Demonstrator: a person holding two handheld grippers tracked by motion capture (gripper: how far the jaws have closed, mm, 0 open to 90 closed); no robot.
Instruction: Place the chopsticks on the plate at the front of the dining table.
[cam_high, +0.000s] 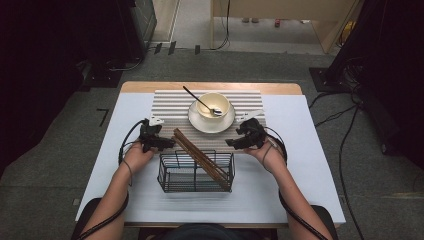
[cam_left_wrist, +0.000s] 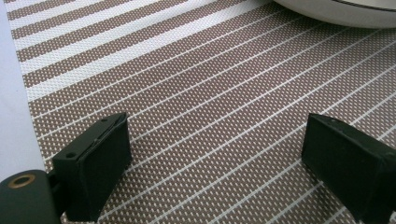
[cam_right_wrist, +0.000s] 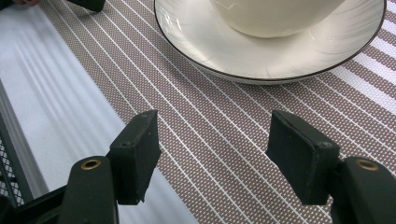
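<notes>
I hold the left gripper (cam_high: 167, 143) and right gripper (cam_high: 231, 143) apart and empty, flanking the chopsticks (cam_high: 200, 159) propped in the wire basket (cam_high: 196, 172), ready to pinch.

high view overhead; gripper views low, sharing striped mat (cam_left_wrist: 210, 107)

You have no readable text, label, brand, number or sign anywhere on your table here.
</notes>
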